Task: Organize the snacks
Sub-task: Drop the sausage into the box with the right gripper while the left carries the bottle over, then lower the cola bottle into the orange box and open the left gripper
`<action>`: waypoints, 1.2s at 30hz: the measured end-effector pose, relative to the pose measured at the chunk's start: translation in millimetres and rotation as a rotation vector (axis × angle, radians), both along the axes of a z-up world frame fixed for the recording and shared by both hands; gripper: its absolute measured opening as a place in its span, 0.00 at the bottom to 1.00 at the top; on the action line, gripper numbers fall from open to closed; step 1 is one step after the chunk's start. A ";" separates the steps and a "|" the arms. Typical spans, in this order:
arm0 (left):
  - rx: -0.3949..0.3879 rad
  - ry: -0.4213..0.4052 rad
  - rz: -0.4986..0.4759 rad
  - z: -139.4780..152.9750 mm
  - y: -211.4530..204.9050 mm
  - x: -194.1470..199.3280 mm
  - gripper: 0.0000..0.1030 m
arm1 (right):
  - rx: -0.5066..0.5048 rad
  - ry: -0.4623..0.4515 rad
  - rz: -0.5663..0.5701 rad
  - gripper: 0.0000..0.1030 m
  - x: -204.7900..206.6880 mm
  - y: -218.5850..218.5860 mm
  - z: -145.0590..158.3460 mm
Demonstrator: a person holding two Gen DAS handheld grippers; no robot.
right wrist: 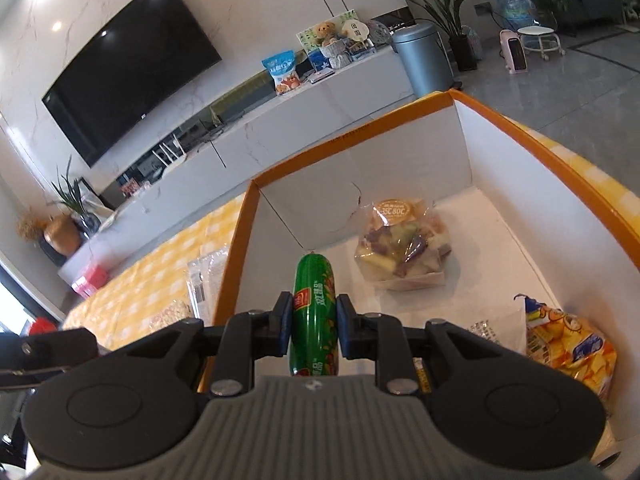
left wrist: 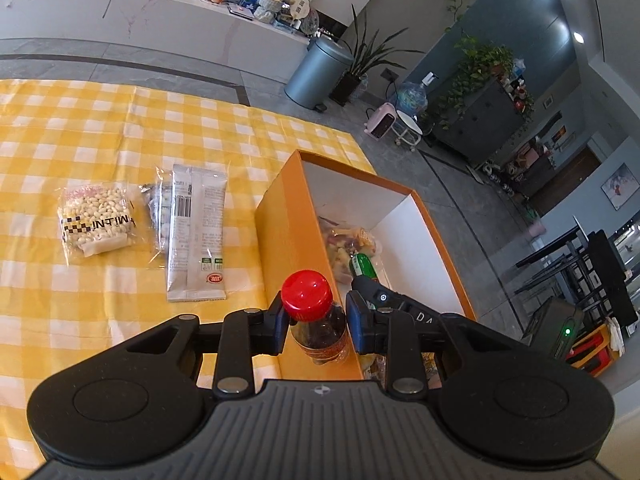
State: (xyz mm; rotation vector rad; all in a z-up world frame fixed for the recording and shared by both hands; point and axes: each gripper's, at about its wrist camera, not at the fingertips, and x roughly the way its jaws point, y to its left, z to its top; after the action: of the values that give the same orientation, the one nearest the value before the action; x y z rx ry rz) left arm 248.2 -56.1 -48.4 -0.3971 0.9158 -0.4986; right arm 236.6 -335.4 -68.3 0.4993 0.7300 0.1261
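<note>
You have one orange box (left wrist: 280, 216) on the desk (left wrist: 100, 128), and its inside is white cardboard with straight walls. In the right wrist view you can count three snack bags in it: one clear bag of mixed dried fruit (right wrist: 404, 240) near the far wall, one yellow crinkled bag (right wrist: 568, 352) at the right side, and a small silvery packet (right wrist: 486, 330) just beside the yellow one. Outside the box, on the yellow and white checked cloth, three packets lie flat: one clear bag of pale puffed grains (left wrist: 98, 218), one long grey-white wrapper (left wrist: 198, 232), and one small packet (left wrist: 158, 208) half hidden under the wrapper. Your left claw (left wrist: 318, 322) is clenched on one small plastic bottle (left wrist: 318, 320), which has a smooth red round cap and dark liquid inside; both blue pads press on its sides, and the bottle stands upright at the near corner of the box, over the orange wall. Your right claw (right wrist: 313, 326) is closed tight on one green sausage (right wrist: 314, 312), a glossy cylinder with rounded ends, and holds it inside the box, above the white floor. In the left wrist view, the green tip of the sausage (left wrist: 362, 266) shows just past the right claw (left wrist: 372, 292).
</note>
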 end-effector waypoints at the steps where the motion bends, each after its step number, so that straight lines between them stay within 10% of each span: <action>1: -0.004 0.004 -0.001 0.0 0.0 -0.1 0.33 | 0.000 -0.002 0.001 0.20 -4.4 -4.4 -1.0; 8: 0.039 -0.011 -0.030 10.9 -11.5 -4.4 0.33 | -0.039 -0.031 0.032 0.25 -9.4 -1.7 1.0; 17: 0.046 -0.050 -0.027 15.3 -33.5 -1.8 0.33 | -0.004 -0.113 -0.064 0.57 -35.8 -32.6 39.0; 26: 0.008 -0.103 -0.113 24.3 -79.7 19.1 0.33 | 0.033 -0.195 -0.278 0.58 -83.7 -100.9 69.4; 36: 0.158 -0.044 -0.243 -9.3 -149.9 36.4 0.32 | 0.056 -0.213 -0.271 0.58 -84.7 -102.9 74.7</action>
State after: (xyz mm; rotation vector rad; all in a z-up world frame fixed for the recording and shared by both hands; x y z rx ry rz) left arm 284.6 -206.1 -57.7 -0.1305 0.9585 -0.6499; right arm 151.9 -438.3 6.3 0.6230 0.4461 -0.0537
